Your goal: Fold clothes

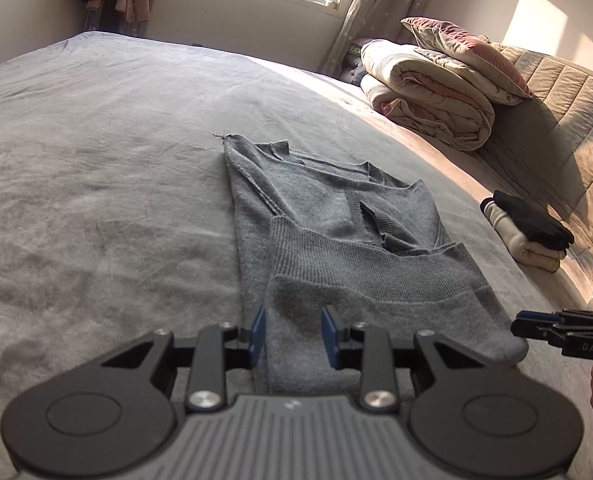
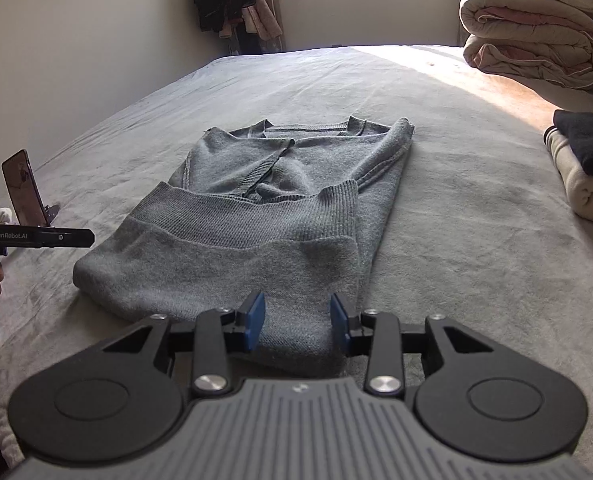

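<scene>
- The grey sweater [image 2: 256,216] lies flat in the middle of the bed [image 2: 456,208], with its neck toward the window and its near end toward me. Its sides are folded in, and the ribbed hem [image 2: 248,216] is already turned up over the body.
- My left gripper [image 1: 293,332] is over the near left part of the folded edge. Its jaws stand moderately open, with cloth between them, but they hold nothing.
- My right gripper [image 2: 297,322] is over the near right part of the same edge. Its jaws are open about the same and also hold nothing.
- I judge that the step in hand is the taking of the near fold for one more fold toward the neck.
- The next move calls for both jaws to close on all layers together, then to lift evenly, so that the knit does not slide apart.
- To the right lie a small pile of folded clothes [image 2: 584,168] and a rolled quilt [image 2: 536,32]; a phone [image 2: 22,190] stands at the left.
</scene>
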